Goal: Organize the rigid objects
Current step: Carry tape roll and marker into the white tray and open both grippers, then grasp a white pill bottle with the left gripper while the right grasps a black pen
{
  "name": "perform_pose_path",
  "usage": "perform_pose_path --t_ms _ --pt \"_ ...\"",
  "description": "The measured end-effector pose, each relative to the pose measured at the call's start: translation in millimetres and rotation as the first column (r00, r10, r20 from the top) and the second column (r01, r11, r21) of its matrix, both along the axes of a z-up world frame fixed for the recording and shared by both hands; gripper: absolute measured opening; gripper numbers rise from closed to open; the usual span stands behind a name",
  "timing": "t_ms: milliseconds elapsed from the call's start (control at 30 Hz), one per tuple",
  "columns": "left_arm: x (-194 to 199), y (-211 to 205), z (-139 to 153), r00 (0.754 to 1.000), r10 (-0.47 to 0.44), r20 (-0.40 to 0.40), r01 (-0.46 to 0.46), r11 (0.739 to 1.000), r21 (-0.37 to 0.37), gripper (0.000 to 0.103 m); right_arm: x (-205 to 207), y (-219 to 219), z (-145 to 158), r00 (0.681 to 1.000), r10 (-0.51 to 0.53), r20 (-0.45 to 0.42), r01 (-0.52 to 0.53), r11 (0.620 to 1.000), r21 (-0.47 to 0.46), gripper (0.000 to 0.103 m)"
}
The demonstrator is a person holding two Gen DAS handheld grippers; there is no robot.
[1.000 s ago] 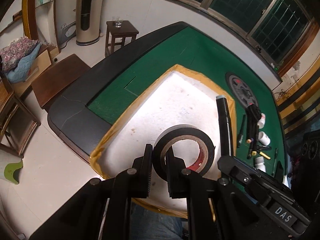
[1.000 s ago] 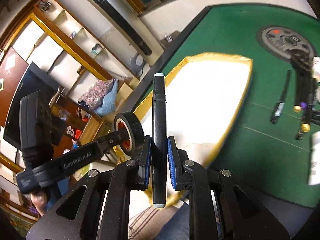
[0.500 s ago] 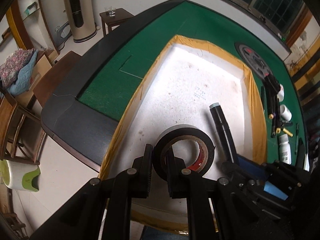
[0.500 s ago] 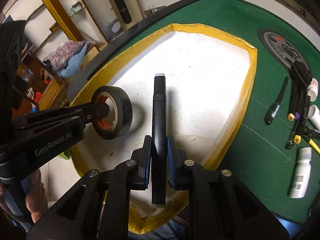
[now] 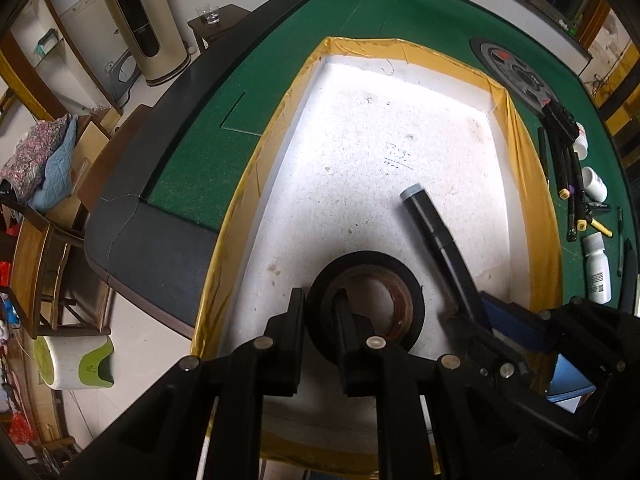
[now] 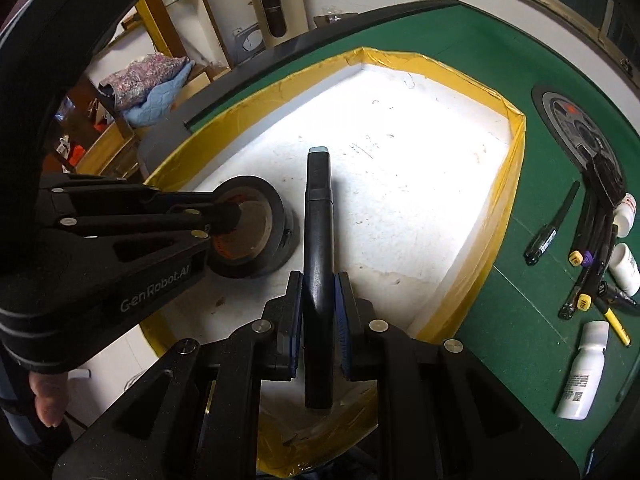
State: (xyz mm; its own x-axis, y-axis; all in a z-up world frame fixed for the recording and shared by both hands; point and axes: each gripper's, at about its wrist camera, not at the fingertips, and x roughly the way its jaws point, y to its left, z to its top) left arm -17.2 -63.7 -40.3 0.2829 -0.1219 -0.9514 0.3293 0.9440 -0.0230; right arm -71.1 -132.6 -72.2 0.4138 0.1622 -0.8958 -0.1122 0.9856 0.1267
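Below, the left claw (image 5: 320,312), jaws just eased slightly apart, straddles the wall of the tape roll (image 5: 366,300) resting in the white tray (image 5: 400,128); light, rigid, best pinched there. Alongside, the right claw (image 6: 318,312) clamps the stiff, smooth marker (image 6: 318,240) mid-barrel.

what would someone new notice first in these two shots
Front and centre is the black tape roll, lying in the white tray with yellow taped rim, one finger of the left tool through its core; its jaws have just been opening. Right beside it, the right tool clamps a thick black marker. Off on the green felt lies a clutter of pens and white bottles.
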Motion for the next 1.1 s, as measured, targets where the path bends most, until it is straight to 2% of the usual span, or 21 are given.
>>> perform_pose_path --t_ms 67,167,300,433,500,567,733,867,1000,1100 --pt "1 2 0 1.0 -0.012 -0.002 0.012 1.0 -0.015 0.014 4 -3 -1 1.0 -0.001 0.0 0.001 1.0 -0.01 0.015" --pt "3 10 2 1.0 -0.021 -0.018 0.019 0.996 -0.083 0.017 7 -6 0 1.0 0.006 -0.009 -0.006 1.0 -0.01 0.015" --pt "3 31 9 1.0 -0.026 -0.016 0.022 0.975 -0.219 0.045 5 -14 2 1.0 0.007 -0.011 -0.007 0.999 0.037 0.016" --pt "-4 45 26 0.997 -0.065 0.029 0.071 0.941 -0.33 0.046 -10 -25 17 0.999 -0.003 0.049 -0.005 0.984 0.178 0.017" --pt "-8 44 39 0.993 -0.077 0.09 0.105 0.927 -0.359 0.046 -16 -32 22 0.997 -0.017 0.081 -0.001 0.975 0.221 0.028" --pt "-15 38 50 0.989 -0.094 0.114 0.133 0.907 -0.4 0.046 -26 -39 29 0.993 -0.036 0.116 0.006 0.967 0.254 0.039" --pt "-34 12 74 0.978 -0.111 0.174 0.186 0.842 -0.507 0.047 -57 -65 42 0.983 -0.049 0.177 -0.011 0.946 0.323 0.039" --pt "-55 -23 85 0.968 -0.156 0.196 0.237 0.82 -0.521 0.052 -89 -97 53 0.968 -0.106 0.23 0.024 0.943 0.333 0.039" --pt "-77 -74 92 0.951 -0.224 0.211 0.301 0.823 -0.481 0.055 -120 -141 52 0.95 -0.2 0.24 0.113 0.936 0.332 0.039" --pt "-87 -113 87 0.947 -0.262 0.187 0.319 0.831 -0.456 0.056 -142 -177 46 0.936 -0.266 0.231 0.177 0.922 0.345 0.039"
